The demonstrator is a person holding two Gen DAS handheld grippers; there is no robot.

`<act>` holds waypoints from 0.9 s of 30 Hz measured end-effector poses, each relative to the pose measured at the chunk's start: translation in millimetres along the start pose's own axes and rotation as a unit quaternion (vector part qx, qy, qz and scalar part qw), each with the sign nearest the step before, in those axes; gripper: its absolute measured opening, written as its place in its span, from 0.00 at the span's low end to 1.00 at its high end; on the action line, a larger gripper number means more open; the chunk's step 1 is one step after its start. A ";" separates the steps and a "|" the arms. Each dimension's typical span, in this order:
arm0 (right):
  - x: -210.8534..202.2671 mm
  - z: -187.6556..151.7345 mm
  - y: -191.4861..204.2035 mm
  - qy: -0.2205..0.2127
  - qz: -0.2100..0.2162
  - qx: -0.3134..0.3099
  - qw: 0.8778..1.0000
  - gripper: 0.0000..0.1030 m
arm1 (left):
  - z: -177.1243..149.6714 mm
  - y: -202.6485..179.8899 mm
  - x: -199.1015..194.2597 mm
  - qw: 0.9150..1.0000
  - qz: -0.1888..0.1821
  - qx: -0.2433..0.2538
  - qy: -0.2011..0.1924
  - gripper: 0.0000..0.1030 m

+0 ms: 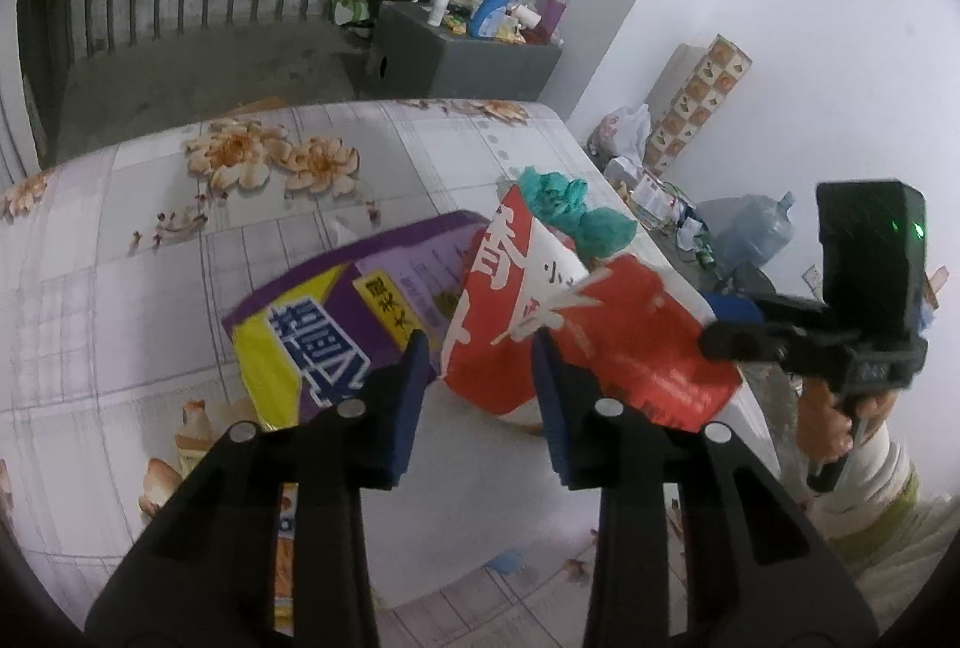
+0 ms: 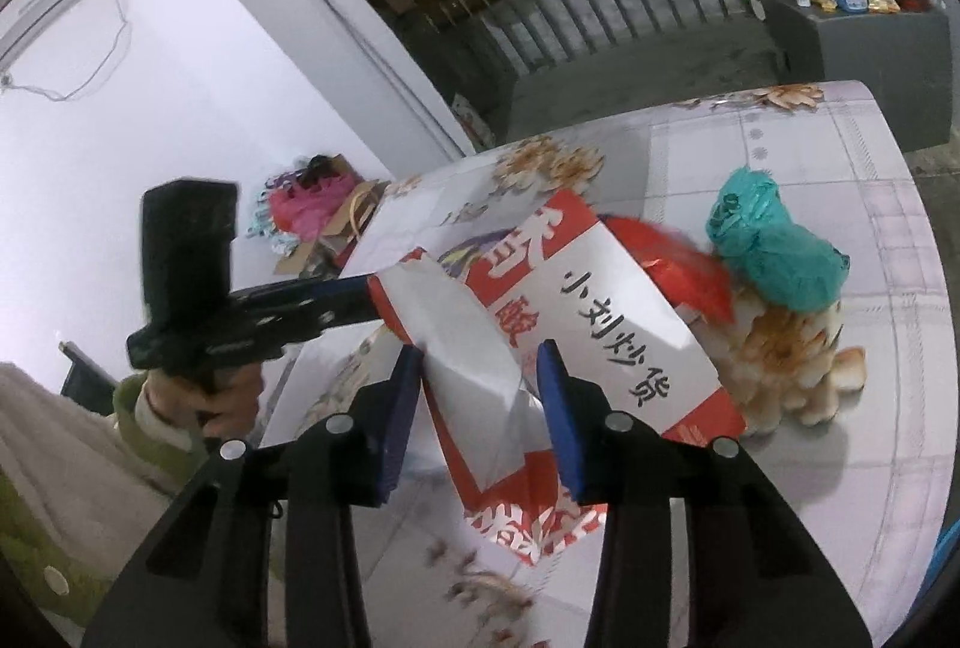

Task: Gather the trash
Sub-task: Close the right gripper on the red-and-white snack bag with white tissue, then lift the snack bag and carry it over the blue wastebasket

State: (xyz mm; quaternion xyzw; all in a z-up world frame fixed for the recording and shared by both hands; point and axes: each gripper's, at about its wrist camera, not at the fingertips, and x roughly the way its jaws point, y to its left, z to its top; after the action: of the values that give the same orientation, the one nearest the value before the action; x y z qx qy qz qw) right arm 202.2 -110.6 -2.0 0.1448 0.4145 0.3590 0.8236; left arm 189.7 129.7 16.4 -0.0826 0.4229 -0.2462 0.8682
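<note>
Left wrist view: my left tongs [image 1: 480, 342] hang partly spread just over the near edge of a red and white paper bag [image 1: 540, 324] that lies on the flower-patterned counter [image 1: 180, 240]. The blue pads stand either side of that edge, but I can't see them pressing on it. A purple and yellow packet [image 1: 336, 312] lies flat to the left, partly under the bag, and a wad of teal plastic [image 1: 570, 210] sits at the bag's far end.

From the right wrist camera, my right tongs [image 2: 477, 366] straddle a raised white flap of the same bag [image 2: 600, 336]; they are half-closed around it, with paper between the pads, though I can't tell if the grip is firm. The left tongs [image 2: 372, 294] come in from the left and meet the bag's left corner.

The bag's long axis runs from near-left to far-right in this view, toward the teal wad [image 2: 774, 252]. Both hands are at the bag, the right more squarely on it, so I'd judge the right should lead the lift.
</note>
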 end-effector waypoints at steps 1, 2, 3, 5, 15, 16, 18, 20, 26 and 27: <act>-0.7 -4.1 5.4 -0.002 -0.006 -0.001 1.000 0.37 | -1.2 0.0 -0.4 1.000 0.000 -0.001 -0.001 0.31; -2.0 -8.5 9.9 -0.003 -0.011 0.001 1.000 0.37 | -3.1 -0.3 -1.5 1.000 -0.003 -0.004 0.000 0.31; -4.6 -12.3 11.6 -0.005 -0.012 0.004 1.000 0.36 | -3.9 -0.4 -2.3 1.000 -0.005 -0.005 -0.001 0.31; -9.2 -24.4 18.0 -0.011 -0.010 0.014 1.000 0.33 | -6.9 -2.3 -4.3 1.000 -0.013 -0.007 0.000 0.31; -9.8 -53.8 21.1 -0.010 -0.028 0.060 0.998 0.33 | -23.7 -21.2 7.5 0.999 -0.024 0.010 0.020 0.28; -7.0 -54.4 19.6 -0.009 -0.026 0.067 0.997 0.33 | -24.7 -21.8 8.7 1.000 -0.022 0.010 0.020 0.28; -2.3 -55.1 18.6 -0.004 -0.027 0.070 0.997 0.33 | -25.8 -22.4 11.4 0.999 -0.025 0.009 0.019 0.28; 1.4 -56.2 19.5 -0.001 -0.033 0.070 0.997 0.33 | -27.5 -22.0 12.9 0.999 -0.026 0.005 0.019 0.28; -13.1 -65.2 21.1 -0.028 -0.046 0.083 0.995 0.29 | -29.1 -24.6 9.7 0.999 -0.027 0.012 0.014 0.28; -17.6 -66.5 19.7 -0.035 -0.048 0.088 0.994 0.29 | -29.4 -24.6 7.3 1.000 -0.022 0.017 0.010 0.28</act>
State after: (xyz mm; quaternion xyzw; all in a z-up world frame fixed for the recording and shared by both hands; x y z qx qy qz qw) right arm 133.5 -113.3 -22.2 0.2092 0.4220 0.2762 0.8378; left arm 161.9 106.7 1.5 -0.0750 0.4255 -0.2729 0.8595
